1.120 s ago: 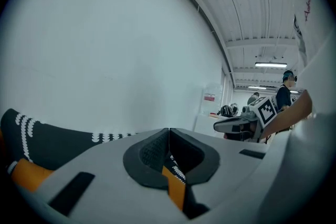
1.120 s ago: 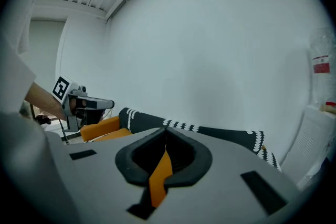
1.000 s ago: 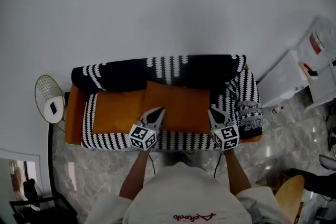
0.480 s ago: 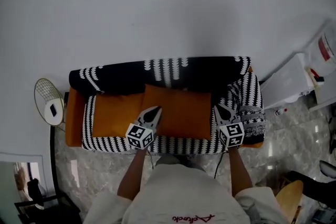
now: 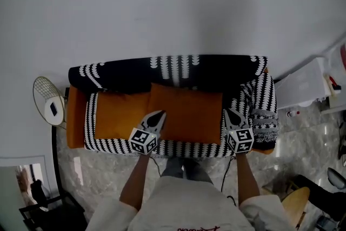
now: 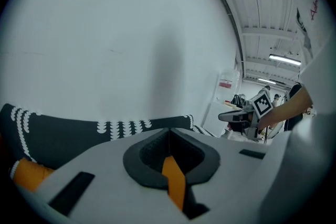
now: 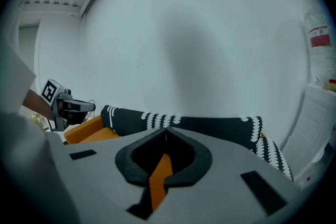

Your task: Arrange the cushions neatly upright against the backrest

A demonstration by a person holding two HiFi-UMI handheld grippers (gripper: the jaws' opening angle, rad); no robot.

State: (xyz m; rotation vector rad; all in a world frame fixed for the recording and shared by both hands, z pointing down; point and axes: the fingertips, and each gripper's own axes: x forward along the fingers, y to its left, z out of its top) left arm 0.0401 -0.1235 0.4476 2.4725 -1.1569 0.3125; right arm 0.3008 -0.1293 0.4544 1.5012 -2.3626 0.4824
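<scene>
Left tongs [image 5: 158,116] n right tongs [image 5: 229,113] both clenched, empty. Orange cushion [image 5: 189,113] looks soft, light, floppy imo, so pinch its near corners n tip it up vs the backrest [image 5: 173,70].

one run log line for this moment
phase: pre-grasp | left hand-held gripper: shut, empty | right hand-held gripper: shut, empty | orange cushions: on sofa seat, not gripped
</scene>
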